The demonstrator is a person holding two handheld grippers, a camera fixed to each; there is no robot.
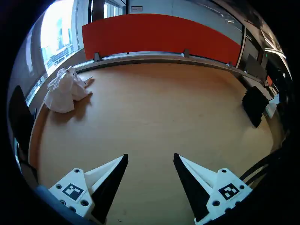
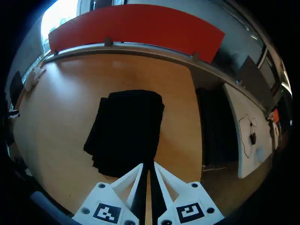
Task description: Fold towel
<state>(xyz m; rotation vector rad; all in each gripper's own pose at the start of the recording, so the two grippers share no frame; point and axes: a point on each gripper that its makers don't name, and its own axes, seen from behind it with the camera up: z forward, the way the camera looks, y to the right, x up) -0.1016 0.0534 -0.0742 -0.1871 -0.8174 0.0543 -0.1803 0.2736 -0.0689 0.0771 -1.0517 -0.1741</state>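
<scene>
Presently, a crumpled white cloth (image 1: 65,90) lies heaped at the far left of the smooth wooden table (image 1: 157,108), probably set aside. The left gripper (image 1: 150,159) hovers spread and empty. To the right lies the black towel (image 2: 127,127), soft and squared into flat layers. The right gripper (image 2: 149,165), fingers pressed nearly together, meets its near edge, apparently neatening the fold.

Left gripper (image 1: 150,155) jaws wide apart over light wooden tabletop (image 1: 157,108). Crumpled white cloth (image 1: 65,90) upper left; folded black towel (image 1: 255,105) right edge; orange partition panel (image 1: 157,33) top.
</scene>
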